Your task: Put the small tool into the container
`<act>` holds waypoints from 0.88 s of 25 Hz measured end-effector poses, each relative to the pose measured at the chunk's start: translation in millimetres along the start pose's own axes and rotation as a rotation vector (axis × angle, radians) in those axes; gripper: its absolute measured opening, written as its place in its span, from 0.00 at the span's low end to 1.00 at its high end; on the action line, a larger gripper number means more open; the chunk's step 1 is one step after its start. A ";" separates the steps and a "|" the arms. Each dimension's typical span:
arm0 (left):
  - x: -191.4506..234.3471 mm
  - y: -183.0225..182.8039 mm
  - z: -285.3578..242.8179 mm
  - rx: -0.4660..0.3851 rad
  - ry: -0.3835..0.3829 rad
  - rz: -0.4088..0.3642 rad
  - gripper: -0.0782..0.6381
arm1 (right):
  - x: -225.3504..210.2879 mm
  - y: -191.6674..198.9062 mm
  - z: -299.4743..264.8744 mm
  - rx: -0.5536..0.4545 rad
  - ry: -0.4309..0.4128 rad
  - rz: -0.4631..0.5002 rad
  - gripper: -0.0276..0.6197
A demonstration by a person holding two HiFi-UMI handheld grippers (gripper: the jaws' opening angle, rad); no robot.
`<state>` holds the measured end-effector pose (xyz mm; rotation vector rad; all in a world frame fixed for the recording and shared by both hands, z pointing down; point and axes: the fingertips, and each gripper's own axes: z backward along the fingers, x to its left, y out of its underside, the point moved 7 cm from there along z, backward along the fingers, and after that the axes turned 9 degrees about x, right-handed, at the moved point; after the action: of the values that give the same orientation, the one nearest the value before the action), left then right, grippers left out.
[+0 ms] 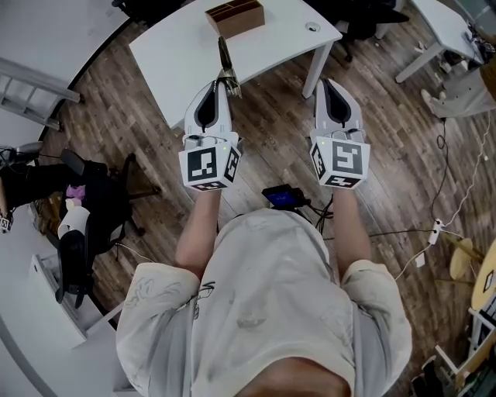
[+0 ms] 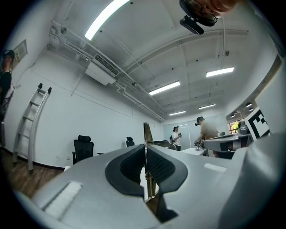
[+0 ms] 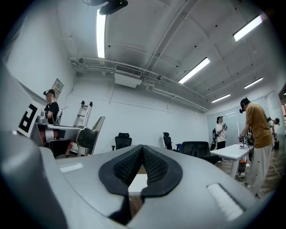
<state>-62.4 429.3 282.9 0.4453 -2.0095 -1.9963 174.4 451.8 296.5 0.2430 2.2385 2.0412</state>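
A thin metal small tool sticks out of my left gripper, which is shut on it, and reaches over the near edge of the white table. In the left gripper view the tool's blade stands upright between the closed jaws of the left gripper. The container, a brown open box, sits at the table's far side, beyond the tool's tip. My right gripper hovers over the wooden floor beside the table leg, shut with nothing in it. In the right gripper view the right gripper shows meeting pads, and the tool appears at the left.
A black office chair and a ladder stand to the left. A small lit device with cables lies on the floor near the person's body. Another white table is at the top right. People stand far off.
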 end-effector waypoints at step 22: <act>149.3 44.8 -272.0 0.027 -0.015 0.009 0.14 | -1.4 12.8 -330.5 0.059 -0.061 0.054 0.05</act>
<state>-90.9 120.3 327.3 0.4279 -2.0462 -1.9751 116.0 129.2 340.5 0.3700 2.2816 1.9670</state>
